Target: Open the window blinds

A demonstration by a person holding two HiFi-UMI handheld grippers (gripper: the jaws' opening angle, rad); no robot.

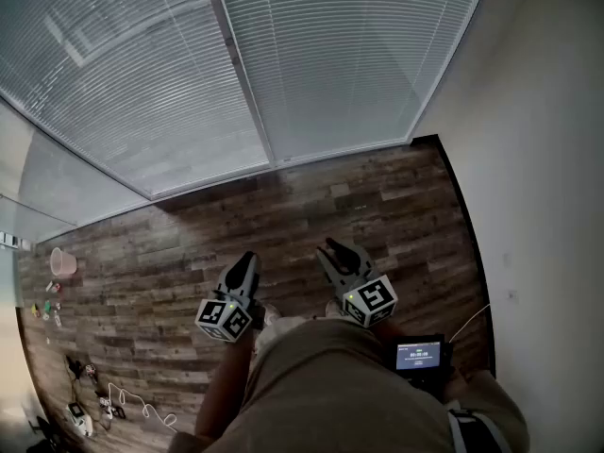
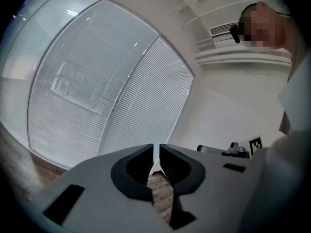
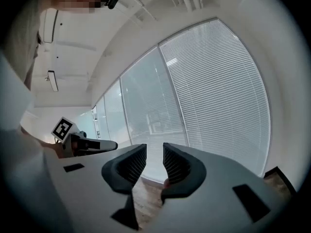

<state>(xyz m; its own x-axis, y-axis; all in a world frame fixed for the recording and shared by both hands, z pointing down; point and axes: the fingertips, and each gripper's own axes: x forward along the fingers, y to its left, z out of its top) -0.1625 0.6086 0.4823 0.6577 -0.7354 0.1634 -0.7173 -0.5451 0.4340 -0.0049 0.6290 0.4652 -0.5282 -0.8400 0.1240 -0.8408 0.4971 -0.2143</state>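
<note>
The window blinds (image 1: pixel 349 55) lie at 12 o'clock from both grippers, across a strip of bare wooden floor (image 1: pixel 283 215). Their slats run level and they hang fully lowered. Your left gripper (image 1: pixel 247 259) is barely parted, a thin slit with nothing in it. Your right gripper (image 1: pixel 334 250) is spread wider and is also empty. Neither is clearly nearer. No cord or wand shows, so you will probably need to step forward. The wall (image 1: pixel 538 159) crowds 3 o'clock; 9 o'clock is roomy.
</note>
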